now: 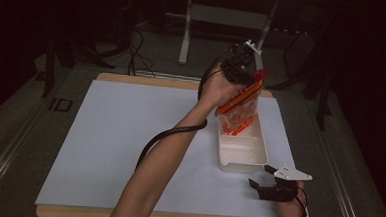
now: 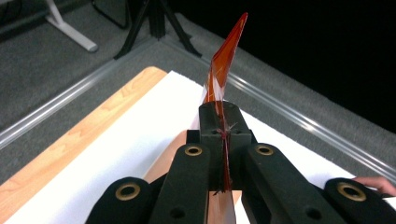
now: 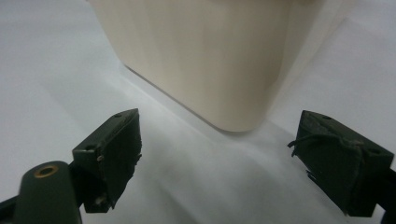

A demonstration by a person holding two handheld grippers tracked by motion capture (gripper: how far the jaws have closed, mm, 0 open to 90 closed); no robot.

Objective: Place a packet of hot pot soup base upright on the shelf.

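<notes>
Left gripper [image 1: 246, 76] fingers pinch orange bag [image 1: 238, 108] over white bin [image 1: 242, 153]; right gripper [image 1: 260, 176] fingers spread.

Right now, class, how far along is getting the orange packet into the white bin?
Done: the left gripper is shut on the orange packet, lifted over the white bin. In hand: its lower end hangs in the bin. Left: lowering and releasing it. The right gripper rests open beside the bin.

No legible text, perhaps blurred print on the orange bag [image 1: 241, 98].
</notes>
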